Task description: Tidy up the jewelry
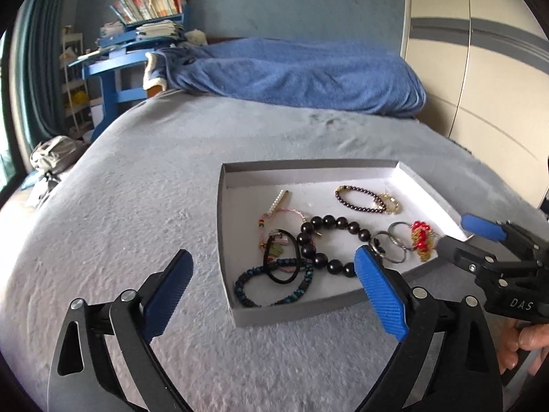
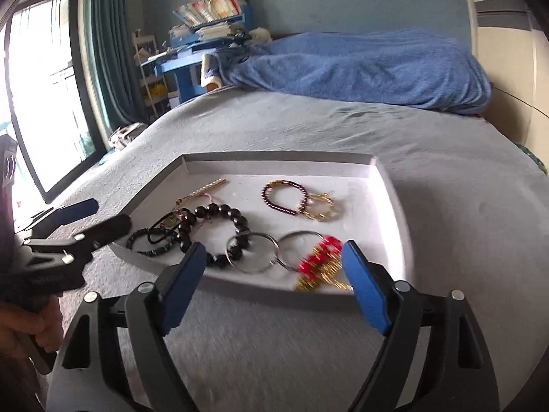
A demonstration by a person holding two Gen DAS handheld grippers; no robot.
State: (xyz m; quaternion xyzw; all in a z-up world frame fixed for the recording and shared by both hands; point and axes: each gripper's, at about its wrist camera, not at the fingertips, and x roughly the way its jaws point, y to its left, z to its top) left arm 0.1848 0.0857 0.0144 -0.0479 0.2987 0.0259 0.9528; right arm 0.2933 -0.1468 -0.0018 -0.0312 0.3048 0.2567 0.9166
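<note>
Fingers of both grippers are standing wide apart and holding nothing, poised at the near edge of the tray (image 2: 387, 185) on the bed (image 2: 446, 240).

The right gripper (image 2: 274, 285) is hovering just before the red-and-gold bead cluster (image 2: 320, 262) and its linked metal rings (image 2: 254, 252); the left gripper (image 1: 274, 292) is waiting by the big black bead bracelet (image 1: 320, 240) and the hair tie (image 1: 281, 257). Everything looks light, limp and tangle-prone, so pinching one strand or ring rim seems wisest. "DAS" is reading on the right gripper's body in the left wrist view.
</note>
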